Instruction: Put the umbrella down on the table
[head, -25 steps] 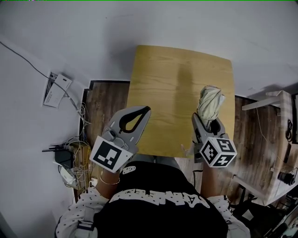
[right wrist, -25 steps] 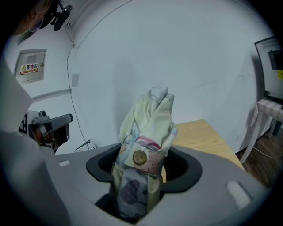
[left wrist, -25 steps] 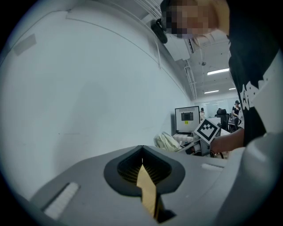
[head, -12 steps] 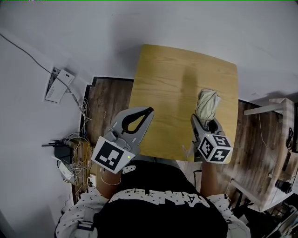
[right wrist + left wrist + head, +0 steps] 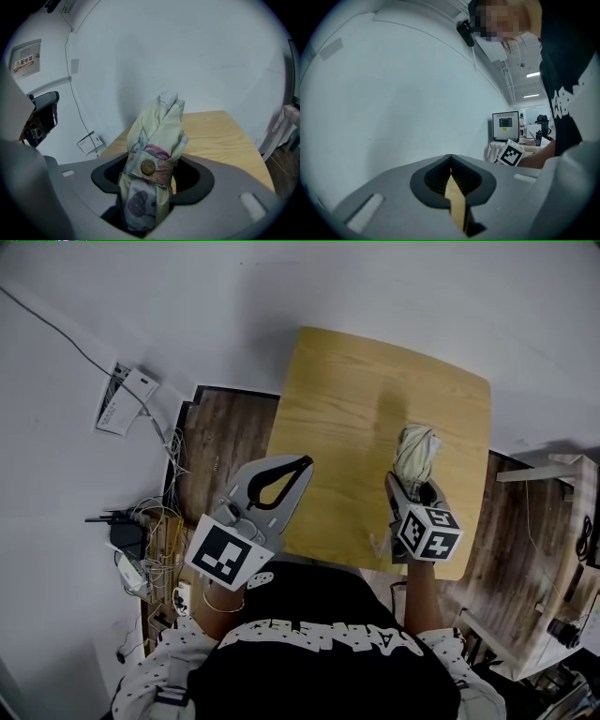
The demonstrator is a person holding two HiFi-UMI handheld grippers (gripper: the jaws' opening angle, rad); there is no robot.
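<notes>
Right gripper (image 5: 411,486) clamped on the folded umbrella (image 5: 416,446). Its cream fabric end sticks forward over the wooden table (image 5: 347,399), near the right edge. Can't tell if it touches the top. Left gripper (image 5: 302,463) empty, tips together, at the table's left edge. White box (image 5: 127,399) with cables well off to the left.

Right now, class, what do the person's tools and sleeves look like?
The left tool and right tool are grey with black-lined jaws; each bears a white cube with black square markers. Sleeves are white with dark dots; a bracelet rings the left wrist.
</notes>
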